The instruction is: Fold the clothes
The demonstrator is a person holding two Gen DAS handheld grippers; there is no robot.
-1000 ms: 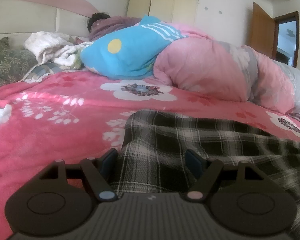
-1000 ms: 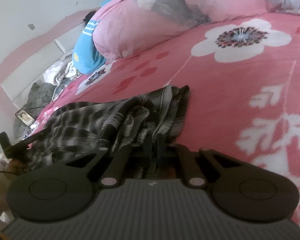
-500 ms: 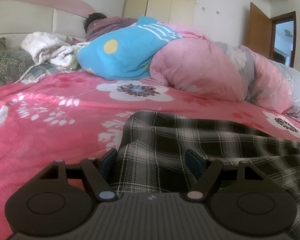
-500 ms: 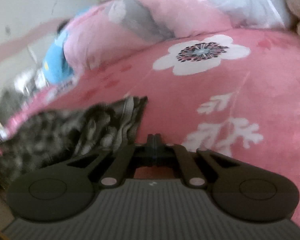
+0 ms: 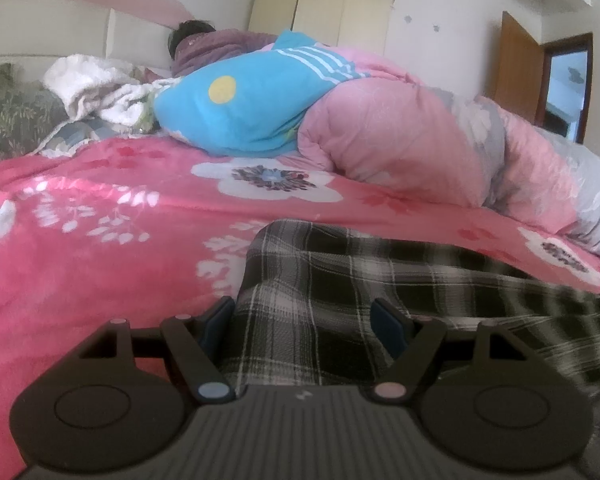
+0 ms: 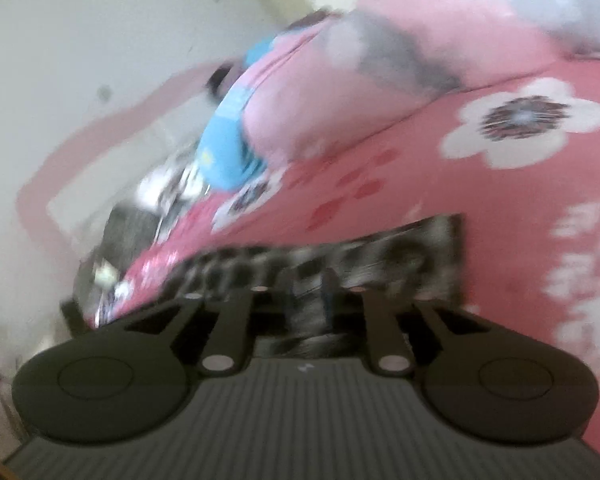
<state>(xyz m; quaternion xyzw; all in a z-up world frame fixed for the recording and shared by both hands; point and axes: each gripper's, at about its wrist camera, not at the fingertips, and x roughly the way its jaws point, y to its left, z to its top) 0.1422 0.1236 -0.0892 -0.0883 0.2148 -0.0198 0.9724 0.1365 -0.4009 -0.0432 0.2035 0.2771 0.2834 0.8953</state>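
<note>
The left gripper (image 5: 304, 316) stands wide, its jaws on either side of a fold of the plaid garment (image 5: 380, 280), which fills the gap between them and spreads ahead and to the right over the pink floral blanket (image 5: 100, 248); the right gripper (image 6: 310, 296) has just been opening, its jaws a little apart; the blurred garment (image 6: 380, 248) lies between and ahead of them; whether the pads press it I cannot tell.

left gripper (image 5: 304, 320) holds its jaws wide apart; right gripper (image 6: 310, 300), blurred, has just been opening its jaws slightly.
</note>
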